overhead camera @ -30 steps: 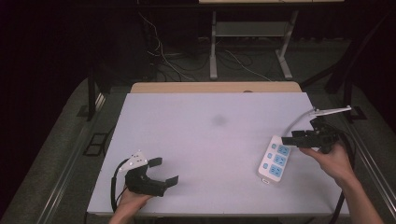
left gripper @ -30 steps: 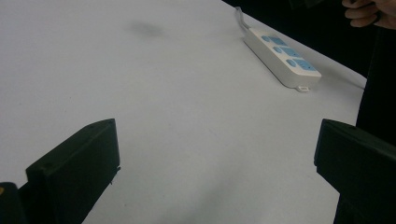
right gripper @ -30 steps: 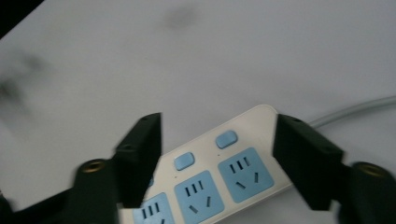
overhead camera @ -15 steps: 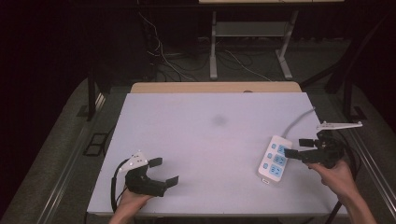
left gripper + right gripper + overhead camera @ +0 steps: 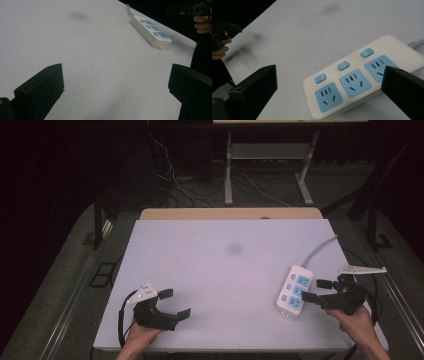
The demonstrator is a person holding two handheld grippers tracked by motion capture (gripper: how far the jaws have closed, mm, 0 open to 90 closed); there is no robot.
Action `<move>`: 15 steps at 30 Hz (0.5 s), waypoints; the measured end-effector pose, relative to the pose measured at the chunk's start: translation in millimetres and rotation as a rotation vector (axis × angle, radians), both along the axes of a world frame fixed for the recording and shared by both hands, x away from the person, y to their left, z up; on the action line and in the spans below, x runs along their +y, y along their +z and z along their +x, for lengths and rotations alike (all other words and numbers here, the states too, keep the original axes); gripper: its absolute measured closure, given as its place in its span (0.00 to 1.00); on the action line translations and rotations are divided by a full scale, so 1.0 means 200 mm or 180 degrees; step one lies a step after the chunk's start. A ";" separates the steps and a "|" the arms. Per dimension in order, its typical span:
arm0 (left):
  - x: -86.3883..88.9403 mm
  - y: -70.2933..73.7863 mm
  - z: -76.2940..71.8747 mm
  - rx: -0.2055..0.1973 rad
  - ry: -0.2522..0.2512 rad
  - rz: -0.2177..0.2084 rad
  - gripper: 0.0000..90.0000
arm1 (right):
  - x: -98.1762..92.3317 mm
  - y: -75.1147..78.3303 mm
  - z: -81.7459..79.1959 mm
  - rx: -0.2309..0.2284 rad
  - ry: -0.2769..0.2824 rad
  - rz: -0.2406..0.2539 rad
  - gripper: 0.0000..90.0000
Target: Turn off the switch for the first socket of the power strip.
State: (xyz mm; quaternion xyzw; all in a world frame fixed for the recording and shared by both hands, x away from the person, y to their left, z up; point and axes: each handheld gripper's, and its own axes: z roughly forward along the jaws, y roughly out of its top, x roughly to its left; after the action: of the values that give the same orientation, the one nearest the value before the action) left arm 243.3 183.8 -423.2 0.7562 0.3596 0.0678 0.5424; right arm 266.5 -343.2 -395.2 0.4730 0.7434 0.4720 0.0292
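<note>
A white power strip [image 5: 294, 290] with three blue sockets and three blue switches lies near the table's right edge, its grey cord [image 5: 320, 247] running off to the back right. My right gripper [image 5: 316, 290] is open just right of the strip, jaws pointing at its near end. In the right gripper view the power strip [image 5: 359, 77] sits close between the wide-apart jaws. My left gripper [image 5: 175, 303] rests open at the front left with nothing between its jaws. From the left gripper view the power strip [image 5: 150, 30] lies far off.
The white table top [image 5: 225, 270] has a faint dark smudge [image 5: 234, 249] near its middle. A wooden edge [image 5: 230, 213] borders the far side. Behind the table stand a metal frame [image 5: 270, 165] and loose cables on the floor.
My right gripper has dropped and pulled back toward the front right, from above the strip's far end to beside its near end. The left gripper has stayed still.
</note>
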 end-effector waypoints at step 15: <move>0.00 0.00 0.00 -0.0005 -0.0007 0.0012 0.00 | 0.10 -0.16 -0.09 -0.0136 0.0060 -0.0023 0.00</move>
State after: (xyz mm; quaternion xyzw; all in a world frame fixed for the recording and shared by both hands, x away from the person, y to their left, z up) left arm 243.1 184.0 -423.5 0.7576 0.3583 0.0685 0.5413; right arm 247.6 -323.5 -426.6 0.4557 0.7487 0.4795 0.0423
